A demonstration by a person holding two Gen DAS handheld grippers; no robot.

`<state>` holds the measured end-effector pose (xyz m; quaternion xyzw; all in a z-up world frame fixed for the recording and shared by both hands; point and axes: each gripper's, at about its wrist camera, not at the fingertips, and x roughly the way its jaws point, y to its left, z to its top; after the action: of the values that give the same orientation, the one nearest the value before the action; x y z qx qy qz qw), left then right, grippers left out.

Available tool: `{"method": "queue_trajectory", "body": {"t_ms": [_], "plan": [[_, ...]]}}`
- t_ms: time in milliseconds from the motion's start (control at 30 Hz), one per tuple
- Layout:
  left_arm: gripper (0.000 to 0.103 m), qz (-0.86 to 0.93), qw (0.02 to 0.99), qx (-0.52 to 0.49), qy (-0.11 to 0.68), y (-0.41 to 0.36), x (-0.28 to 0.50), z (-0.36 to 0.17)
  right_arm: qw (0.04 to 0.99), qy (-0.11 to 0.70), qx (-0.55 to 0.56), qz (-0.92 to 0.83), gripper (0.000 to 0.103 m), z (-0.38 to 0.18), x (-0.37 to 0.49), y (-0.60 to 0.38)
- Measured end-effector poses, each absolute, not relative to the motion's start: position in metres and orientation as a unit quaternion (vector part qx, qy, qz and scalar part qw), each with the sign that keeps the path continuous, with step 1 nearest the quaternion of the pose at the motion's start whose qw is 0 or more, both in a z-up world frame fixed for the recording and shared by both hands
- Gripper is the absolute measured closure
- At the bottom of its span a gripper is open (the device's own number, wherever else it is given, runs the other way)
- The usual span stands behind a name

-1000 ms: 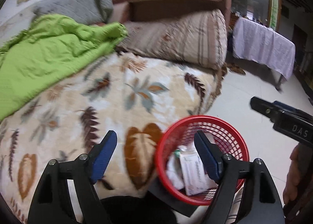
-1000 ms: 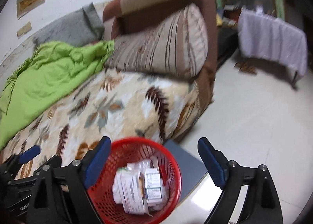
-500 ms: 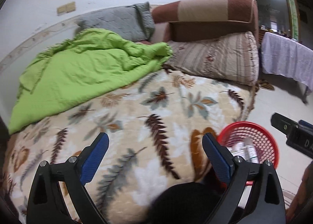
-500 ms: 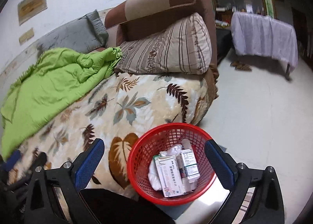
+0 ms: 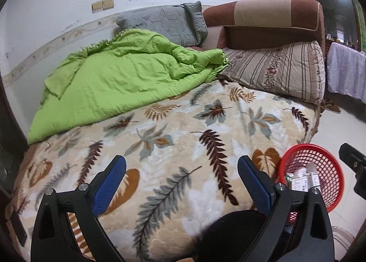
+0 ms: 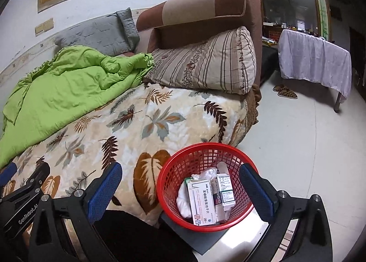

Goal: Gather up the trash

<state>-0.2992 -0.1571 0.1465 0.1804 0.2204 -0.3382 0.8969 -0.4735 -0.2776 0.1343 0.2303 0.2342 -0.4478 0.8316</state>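
- Trash fills the bottom of one red mesh basket (image 6: pixel 205 184): a long white carton (image 6: pixel 201 202) with green and blue print lies on top, two smaller printed cartons (image 6: pixel 225 189) lean beside it at 3 o'clock, and crumpled white wrapping (image 6: pixel 183 197) sits at the carton's 9 o'clock and behind it.
- The basket stands on a dark flat board (image 6: pixel 194 236) on the pale floor (image 6: pixel 308 147), touching the hanging edge of the leaf-print blanket (image 6: pixel 137 129).
- In the left wrist view the same basket (image 5: pixel 320 170) shows at 4 o'clock, past the right-hand finger, with cartons visible inside.
- Left gripper (image 5: pixel 181 184): released, its blue-padded jaws having just spread wider; between them only the blanket (image 5: pixel 171 147), not touched.
- Right gripper (image 6: pixel 180 189): released and spread wide after opening further; the basket sits in the gap between its fingers, its pads clear of the rim.
- On the bed: one green quilt (image 5: pixel 119 88) at 10 o'clock, one grey pillow (image 5: pixel 164 23) at 12, one striped pillow (image 5: pixel 274 72) at 2, against one brown headboard (image 5: pixel 270 19).
- Two leopard-print slippers (image 6: pixel 286 92) lie on the floor near one table under a white cloth (image 6: pixel 315 62), at 2 o'clock.
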Motion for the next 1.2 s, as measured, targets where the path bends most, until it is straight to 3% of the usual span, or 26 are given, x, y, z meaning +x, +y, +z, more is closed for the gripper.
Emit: {"method": "queue_trajectory", "body": {"t_ms": [1200], "plan": [[0.005, -0.363, 0.882, 0.164, 0.253, -0.1552, -0.2963, 0.1385, 0.83, 0.252, 0.243, -0.434, 0.0, 0.1246, -0.4712, -0.2808]]}}
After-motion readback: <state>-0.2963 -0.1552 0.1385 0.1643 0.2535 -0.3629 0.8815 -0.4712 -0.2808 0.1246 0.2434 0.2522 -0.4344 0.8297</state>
